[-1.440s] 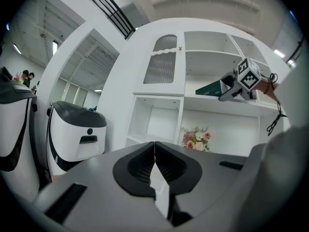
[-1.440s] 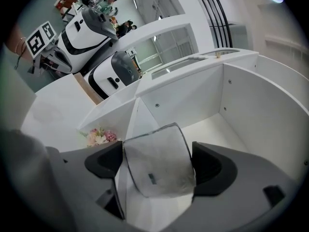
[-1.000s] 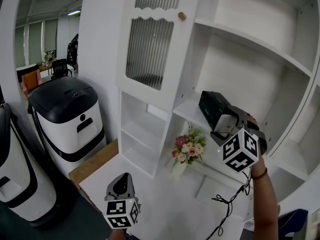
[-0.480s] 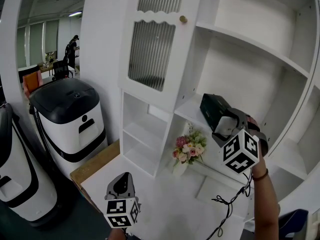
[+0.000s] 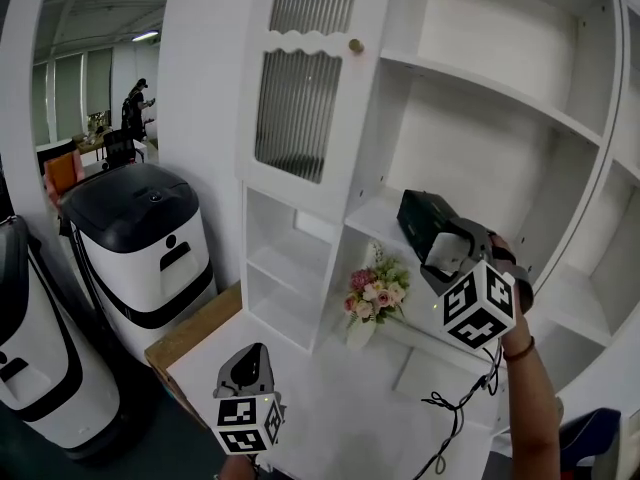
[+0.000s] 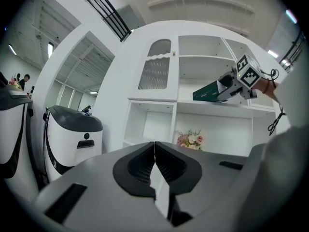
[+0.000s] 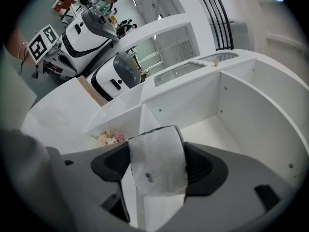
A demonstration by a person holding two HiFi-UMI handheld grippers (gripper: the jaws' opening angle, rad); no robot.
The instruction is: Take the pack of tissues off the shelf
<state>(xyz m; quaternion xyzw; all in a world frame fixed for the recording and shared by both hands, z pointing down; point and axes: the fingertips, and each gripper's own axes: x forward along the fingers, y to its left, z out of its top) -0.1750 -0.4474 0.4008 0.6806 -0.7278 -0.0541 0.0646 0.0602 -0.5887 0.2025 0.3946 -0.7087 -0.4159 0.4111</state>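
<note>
light: bright, even | focus: sharp | edges: fisheye-bent, dark corners

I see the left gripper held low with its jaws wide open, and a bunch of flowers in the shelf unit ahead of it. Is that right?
Not quite. The left gripper's jaws are shut together with nothing between them, as the left gripper view shows. It is held low, with the bunch of flowers in the shelf unit ahead.

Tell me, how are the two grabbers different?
The right gripper grips the pack of tissues, its jaws having just been closing; the left gripper is shut and empty. The right gripper is up at the shelf; the left gripper hangs low over the white table. Both carry a marker cube.
</note>
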